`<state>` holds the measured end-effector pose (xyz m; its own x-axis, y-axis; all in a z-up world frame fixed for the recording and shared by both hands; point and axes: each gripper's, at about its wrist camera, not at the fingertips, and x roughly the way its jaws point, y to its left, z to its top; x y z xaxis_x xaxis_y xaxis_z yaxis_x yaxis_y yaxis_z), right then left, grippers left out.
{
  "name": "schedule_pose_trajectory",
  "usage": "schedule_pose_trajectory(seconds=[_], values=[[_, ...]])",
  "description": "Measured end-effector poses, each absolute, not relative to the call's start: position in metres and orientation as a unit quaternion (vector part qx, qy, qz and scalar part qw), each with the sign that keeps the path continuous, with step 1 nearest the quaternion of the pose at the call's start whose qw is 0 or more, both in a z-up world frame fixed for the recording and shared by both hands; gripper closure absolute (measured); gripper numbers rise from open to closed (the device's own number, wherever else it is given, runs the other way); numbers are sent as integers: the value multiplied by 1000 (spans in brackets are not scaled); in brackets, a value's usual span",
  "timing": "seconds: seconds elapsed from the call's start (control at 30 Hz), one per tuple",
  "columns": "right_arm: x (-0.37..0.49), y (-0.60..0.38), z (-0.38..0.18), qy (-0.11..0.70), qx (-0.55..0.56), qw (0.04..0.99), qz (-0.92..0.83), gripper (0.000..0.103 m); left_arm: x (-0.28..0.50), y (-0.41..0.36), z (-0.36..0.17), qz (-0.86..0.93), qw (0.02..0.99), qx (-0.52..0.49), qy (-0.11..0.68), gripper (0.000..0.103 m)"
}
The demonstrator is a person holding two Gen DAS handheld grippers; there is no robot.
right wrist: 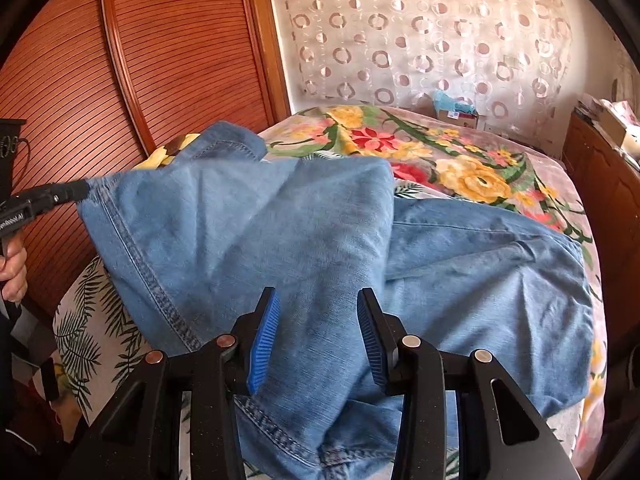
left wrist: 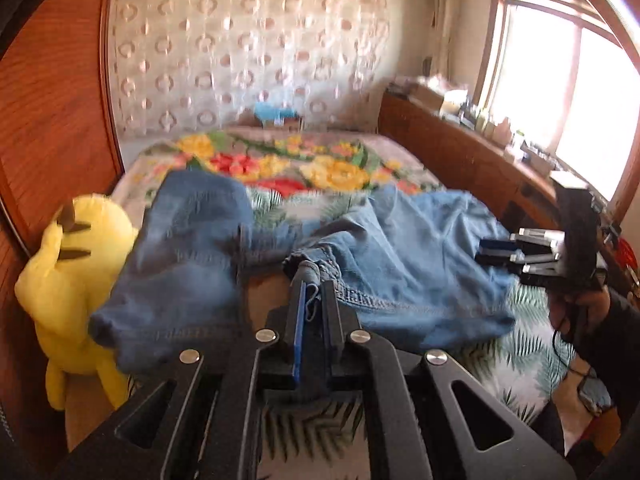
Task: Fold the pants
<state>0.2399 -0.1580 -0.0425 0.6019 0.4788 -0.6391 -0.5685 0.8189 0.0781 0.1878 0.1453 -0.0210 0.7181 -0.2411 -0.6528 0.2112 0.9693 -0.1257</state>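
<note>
From the right wrist view my left tongs (right wrist: 82, 191) reach in from the edge, clamped on a seamed edge of the jeans (right wrist: 320, 248) and lifting it; their body is cut off. The yellow plush toy (left wrist: 76, 280) is half hidden behind the raised denim. The jeans are pale blue, rumpled and partly doubled over on the bed (right wrist: 460, 152). My right tongs (right wrist: 318, 312) hover just above the cloth with fingers apart, holding nothing.

Both wrist cams close over bed (left wrist: 520, 360) — facing headboard wall, sharing jeans (right wrist: 304, 240).
</note>
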Motion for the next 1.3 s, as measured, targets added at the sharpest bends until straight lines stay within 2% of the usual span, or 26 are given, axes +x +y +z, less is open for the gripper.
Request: schedule_pose_trajectory(seconds=[0.07,0.17,0.23,0.3,0.33,0.7,0.97,1.07,1.13,1.3], values=[[241,-154,-43,336,-71,890,299,61,190,146,-31,-117,921,-15,372,94],[246,-146,-45,338,-76,887,305,61,194,145,-36,-103,920,-7,379,85],[249,-145,-46,339,-79,886,308,61,197,147,-36,-104,920,-12,377,69],[252,-144,-48,340,-83,884,310,61,202,149,-35,-101,921,-12,377,62],[253,-144,-49,341,-86,883,311,61,206,152,-34,-102,920,-9,378,62],[270,-143,-56,348,-82,879,314,61,290,153,-73,-110,894,-6,434,61],[280,-141,-63,355,-81,879,308,61,300,143,-89,-128,886,-7,446,62],[282,-141,-65,357,-77,879,308,61,296,138,-90,-133,886,4,444,70],[284,-140,-66,358,-74,879,308,61,292,135,-89,-134,888,11,440,84],[281,-139,-65,356,-72,879,308,61,266,118,-61,-160,903,28,398,89]])
